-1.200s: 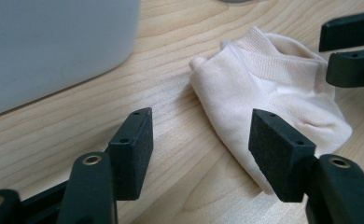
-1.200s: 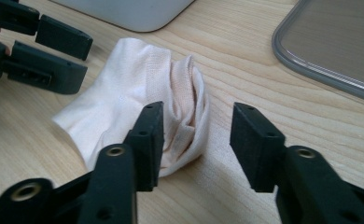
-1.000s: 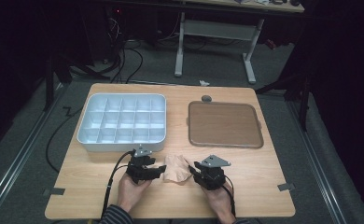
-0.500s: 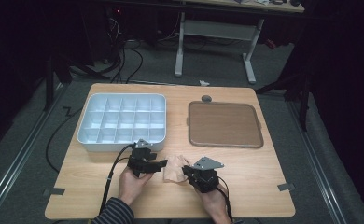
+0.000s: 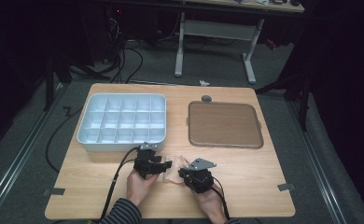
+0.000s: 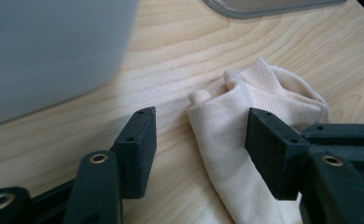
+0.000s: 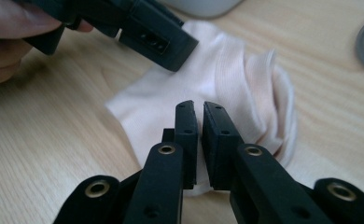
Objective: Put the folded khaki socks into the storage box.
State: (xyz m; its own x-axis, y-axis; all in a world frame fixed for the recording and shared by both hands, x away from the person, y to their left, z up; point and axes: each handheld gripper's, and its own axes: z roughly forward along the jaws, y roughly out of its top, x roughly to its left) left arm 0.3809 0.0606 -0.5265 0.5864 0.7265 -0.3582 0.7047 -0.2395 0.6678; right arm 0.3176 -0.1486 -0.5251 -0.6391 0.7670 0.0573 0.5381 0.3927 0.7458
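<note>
A pale cream sock (image 5: 173, 173) lies crumpled on the wooden table near its front edge, between my two grippers. The left gripper (image 5: 169, 164) stands open at the sock's left end. In the left gripper view its jaws (image 6: 201, 135) straddle a fold of the sock (image 6: 245, 88) without pressing on it. My right gripper (image 5: 183, 171) has just been closing and is now shut, pinching the sock's near edge. The right gripper view shows its tips (image 7: 199, 109) together over the sock (image 7: 245, 79), with the left gripper (image 7: 157, 42) just beyond.
A white compartment tray (image 5: 122, 140) stands right behind the left hand. A brown flat tray (image 5: 224, 123) lies at the back right, with a small grey disc (image 5: 206, 98) behind it. Bare wood lies to the right of the hands.
The right gripper has slid left onto the sock and its jaws have come together. The left gripper has edged slightly toward the sock. The sock looks more bunched.
</note>
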